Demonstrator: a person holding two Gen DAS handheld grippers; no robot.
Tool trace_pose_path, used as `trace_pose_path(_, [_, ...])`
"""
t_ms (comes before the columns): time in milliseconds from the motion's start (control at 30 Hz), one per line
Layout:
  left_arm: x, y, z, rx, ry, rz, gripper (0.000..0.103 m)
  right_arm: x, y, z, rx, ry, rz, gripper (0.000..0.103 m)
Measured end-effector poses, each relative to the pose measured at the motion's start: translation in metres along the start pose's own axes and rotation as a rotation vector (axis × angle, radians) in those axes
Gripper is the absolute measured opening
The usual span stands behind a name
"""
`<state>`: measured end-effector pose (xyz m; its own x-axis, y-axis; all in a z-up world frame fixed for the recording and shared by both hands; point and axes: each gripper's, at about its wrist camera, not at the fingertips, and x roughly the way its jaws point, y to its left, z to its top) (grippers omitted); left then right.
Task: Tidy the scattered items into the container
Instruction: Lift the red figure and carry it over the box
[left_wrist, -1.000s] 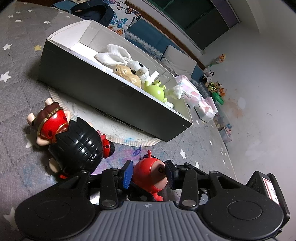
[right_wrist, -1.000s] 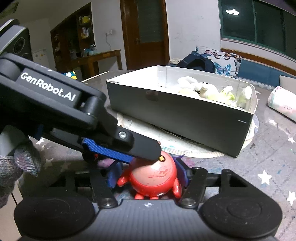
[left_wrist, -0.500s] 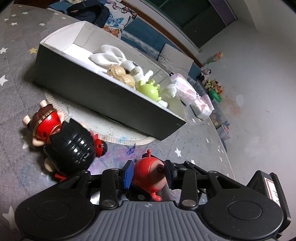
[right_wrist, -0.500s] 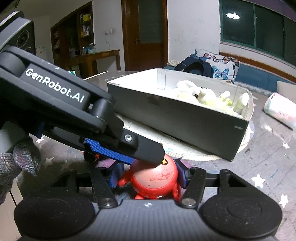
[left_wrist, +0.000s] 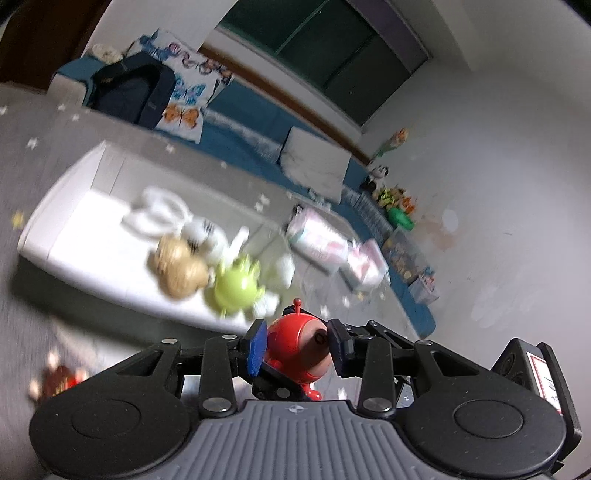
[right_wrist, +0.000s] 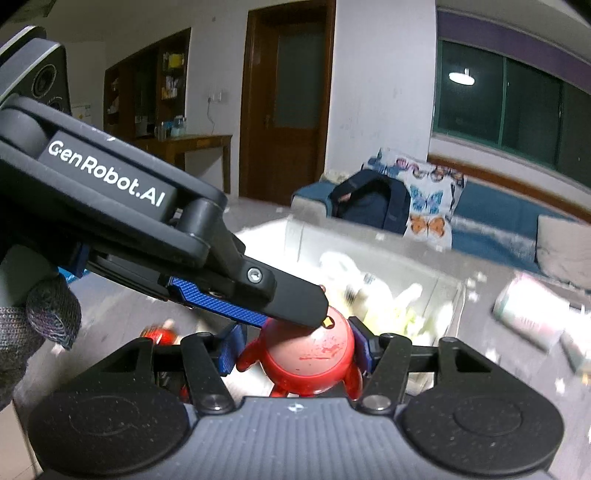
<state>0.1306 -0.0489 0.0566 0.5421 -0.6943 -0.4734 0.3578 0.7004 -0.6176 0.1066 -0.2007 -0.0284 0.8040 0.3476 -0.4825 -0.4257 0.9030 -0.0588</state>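
Note:
Both grippers are shut on one round red toy with an antenna (left_wrist: 297, 350), which also shows in the right wrist view (right_wrist: 308, 354). My left gripper (left_wrist: 295, 345) and right gripper (right_wrist: 295, 349) hold it raised near the front wall of the open box (left_wrist: 66, 221). The box holds a white plush rabbit (left_wrist: 159, 214), a tan toy (left_wrist: 179, 266) and a green toy (left_wrist: 234, 288). The left gripper's fingers (right_wrist: 258, 291) cross the right wrist view over the red toy. A red-and-brown figure (left_wrist: 59, 376) lies on the grey star cloth below left.
Pink-white packs (left_wrist: 321, 240) lie on the cloth right of the box. A blue sofa with a butterfly cushion (left_wrist: 188, 96) and a dark backpack (left_wrist: 129, 92) stands behind. Small toys (left_wrist: 395, 199) line the wall. The view is motion-blurred.
Both grippers have lifted the red toy off the cloth and carried it up toward the box. The black helmet toy has dropped out of view.

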Motion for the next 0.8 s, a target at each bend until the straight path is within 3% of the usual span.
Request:
trace_pose_path(300, [0.038,0.023,0.043,-0.037,0.011,0.027,0.038,0.053,-0.026,0.029,0.007,0.037,0.018,0.060])
trace_pose_path(800, [0.075,0.055,0.044,-0.086,0.066,0.075,0.038,0.103,-0.037,0.012,0.002,0.146,0.050,0.059])
